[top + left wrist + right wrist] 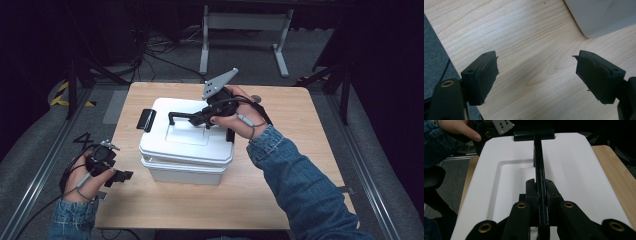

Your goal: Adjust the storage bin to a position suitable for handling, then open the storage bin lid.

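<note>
Your right tongs (540, 195) were clamped on the thin black carrying handle (538, 157) of the white plastic lidded box (186, 145). Your left tongs (536, 75) stood wide apart over the pale wooden bench (524, 37).

I'm looking at a white box (186, 150) with a black handle (539, 165) and a black side latch (147, 120), sitting on a pale wood-grain table (295, 125). Both grippers, left (536, 80) and right (541, 195), are showing black with brass-coloured screws. The sleeves (305, 175) are blue denim.
</note>
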Motion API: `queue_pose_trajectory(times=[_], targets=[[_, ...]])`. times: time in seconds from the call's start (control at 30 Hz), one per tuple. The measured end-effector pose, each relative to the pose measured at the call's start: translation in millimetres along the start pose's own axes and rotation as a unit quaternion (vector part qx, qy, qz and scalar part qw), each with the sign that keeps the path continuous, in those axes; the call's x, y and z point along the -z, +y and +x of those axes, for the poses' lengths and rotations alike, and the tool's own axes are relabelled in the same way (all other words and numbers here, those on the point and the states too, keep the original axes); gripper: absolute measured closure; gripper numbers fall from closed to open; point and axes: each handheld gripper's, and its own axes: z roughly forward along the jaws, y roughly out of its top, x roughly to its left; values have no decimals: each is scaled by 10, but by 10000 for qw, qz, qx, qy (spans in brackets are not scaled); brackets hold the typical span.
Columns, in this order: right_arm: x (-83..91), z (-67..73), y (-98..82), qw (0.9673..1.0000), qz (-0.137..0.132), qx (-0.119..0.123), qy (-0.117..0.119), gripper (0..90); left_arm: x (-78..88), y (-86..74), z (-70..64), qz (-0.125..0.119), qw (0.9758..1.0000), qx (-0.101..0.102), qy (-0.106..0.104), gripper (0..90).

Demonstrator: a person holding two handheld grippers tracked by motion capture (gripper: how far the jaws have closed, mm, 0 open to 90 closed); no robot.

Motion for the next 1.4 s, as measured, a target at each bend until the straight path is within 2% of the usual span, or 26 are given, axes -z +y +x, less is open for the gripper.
queue_pose_trajectory(times=[0.27, 0.53, 0.9, 1.1, 1.4], targets=[[112, 29, 13, 9999, -76, 41, -88, 845, -12, 13, -9, 14, 10000, -7, -18, 185], [249, 56, -21, 9997, -159, -23, -192, 845, -16, 31, 2, 11, 10000, -31, -26, 185], [656, 56, -313, 9977, -289, -247, -555, 846, -32, 45, -4, 30, 10000, 6, -54, 184], [911, 20, -495, 9953, -366, -421, -790, 845, -46, 46, -12, 48, 10000, -2, -39, 184], [1240, -35, -803, 9902, -292, -726, -1160, 845, -59, 45, -5, 80, 9999, 24, -59, 184]])
